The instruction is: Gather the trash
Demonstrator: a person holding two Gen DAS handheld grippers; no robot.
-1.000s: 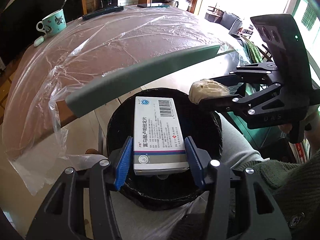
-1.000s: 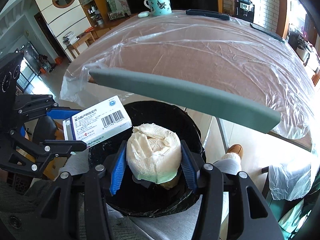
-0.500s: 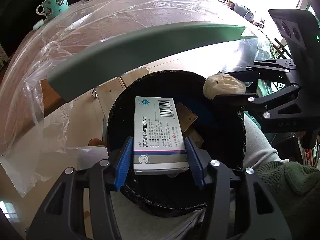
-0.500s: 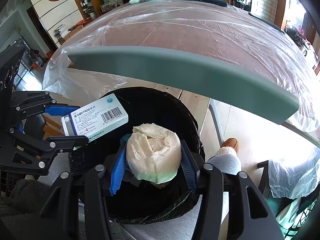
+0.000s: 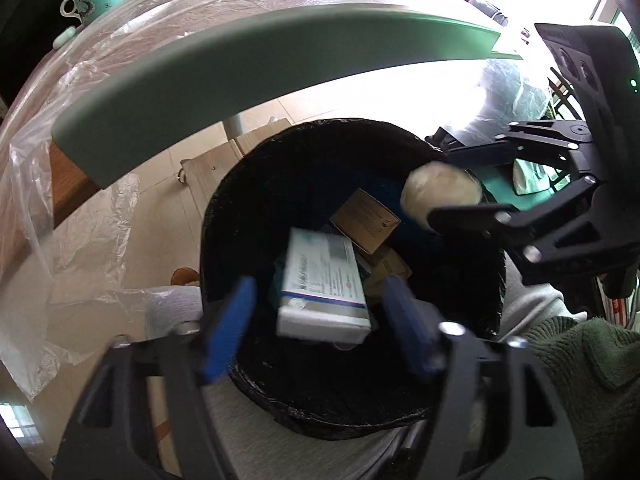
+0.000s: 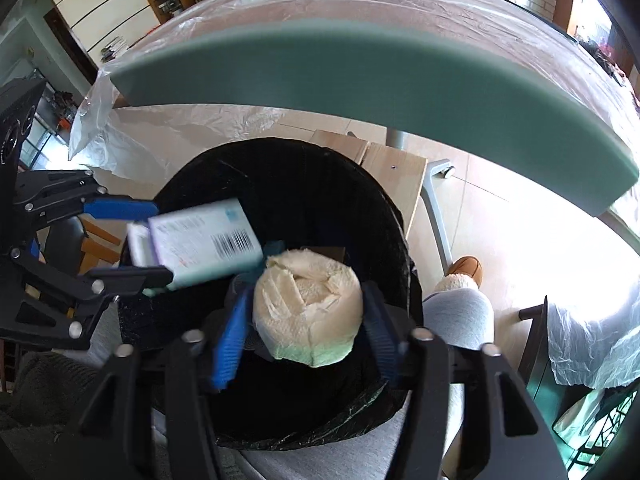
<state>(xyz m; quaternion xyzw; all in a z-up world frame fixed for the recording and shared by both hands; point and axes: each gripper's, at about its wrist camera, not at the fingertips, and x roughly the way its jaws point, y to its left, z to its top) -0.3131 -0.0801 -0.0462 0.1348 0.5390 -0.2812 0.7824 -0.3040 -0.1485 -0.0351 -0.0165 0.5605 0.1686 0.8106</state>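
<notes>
Light, stiff pill box (image 5: 324, 288) and soft, squashy tissue wad (image 6: 308, 308), both loose over the black bin (image 5: 240, 200) below the near tabletop (image 6: 360, 12) edge, best pinched across flat sides or middle, left gripper (image 5: 320, 328) and right gripper (image 6: 300, 332) jaws just opened, clear of each.

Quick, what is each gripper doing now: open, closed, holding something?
Left gripper: fingers just opened, medicine box loose between them over the bin.
Right gripper: fingers just opened, tissue wad released between them.
</notes>
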